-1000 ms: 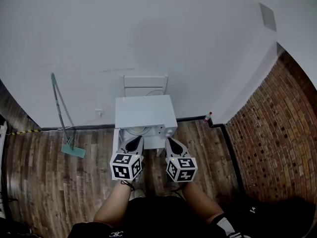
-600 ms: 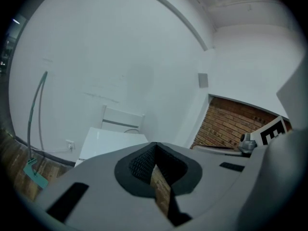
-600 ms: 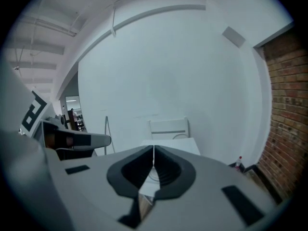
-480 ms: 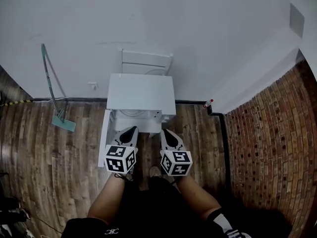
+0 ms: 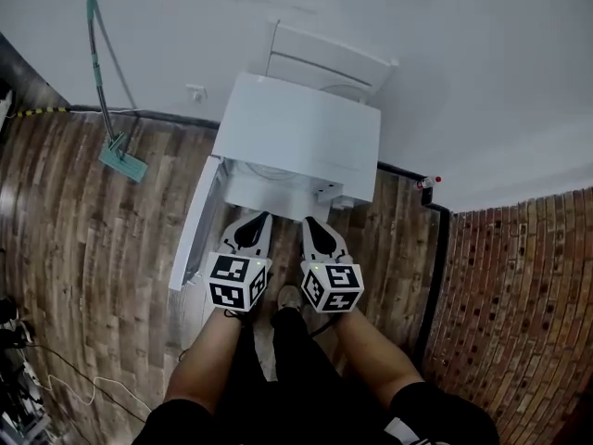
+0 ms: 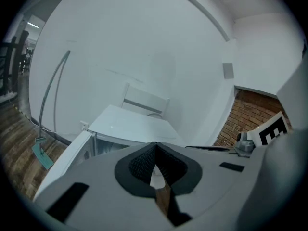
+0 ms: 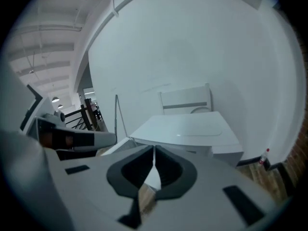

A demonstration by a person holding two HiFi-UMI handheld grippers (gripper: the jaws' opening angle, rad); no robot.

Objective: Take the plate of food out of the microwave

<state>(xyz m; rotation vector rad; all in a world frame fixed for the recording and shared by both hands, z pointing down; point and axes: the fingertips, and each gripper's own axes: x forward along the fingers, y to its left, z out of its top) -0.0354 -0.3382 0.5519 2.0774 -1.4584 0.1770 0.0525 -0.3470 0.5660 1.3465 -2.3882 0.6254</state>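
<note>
Left claw [image 5: 258, 221], right claw [image 5: 310, 223] pressed together, empty. Microwave [image 5: 306, 128] cavity just ahead, below tips; door [image 5: 190, 239] open beside left claw. Plate inside unclear.

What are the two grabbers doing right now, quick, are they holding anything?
Left gripper: closed, holding nothing.
Right gripper: closed, holding nothing.

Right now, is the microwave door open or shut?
Open. The door stands swung out from the left side of the microwave, so its inside shows.
</note>
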